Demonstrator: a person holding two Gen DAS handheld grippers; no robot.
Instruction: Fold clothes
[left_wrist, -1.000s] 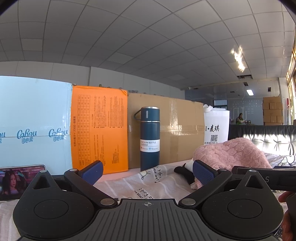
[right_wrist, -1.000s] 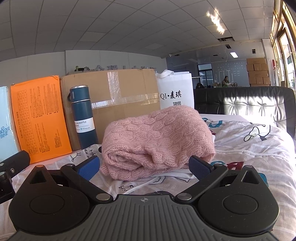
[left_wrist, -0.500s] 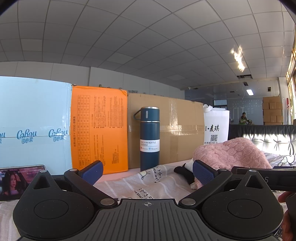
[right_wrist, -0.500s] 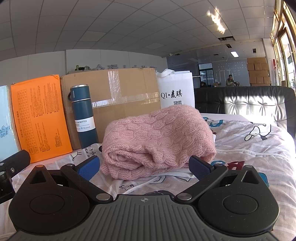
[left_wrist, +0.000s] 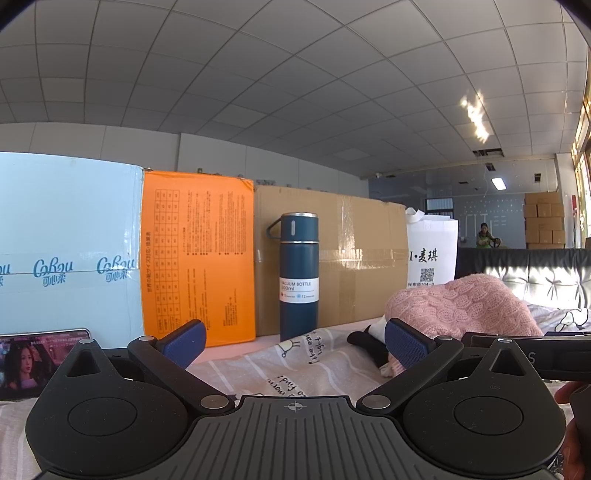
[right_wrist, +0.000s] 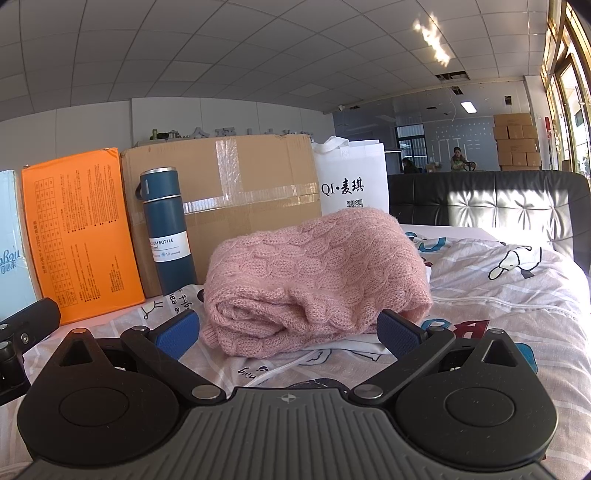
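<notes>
**Both grippers idling before the folded pink sweater**

The blue flask is showing "VACUUM BOTTLE"; the white bag is reading "QI·麦琪". The pink knit sweater is lying folded on the printed bedsheet, bare sheet to its right. The left gripper and right gripper are hovering spread wide, holding nothing.

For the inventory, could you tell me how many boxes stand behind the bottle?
3: light blue box leftmost, orange box beside it, brown cardboard box behind the bottle. More may be hidden.

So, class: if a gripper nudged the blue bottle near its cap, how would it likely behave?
The bottle stands tall and narrow on soft bedding, so it would probably tip rather than slide. Being cylindrical, it would likely roll once down. It looks rigid, not squashy.
</notes>
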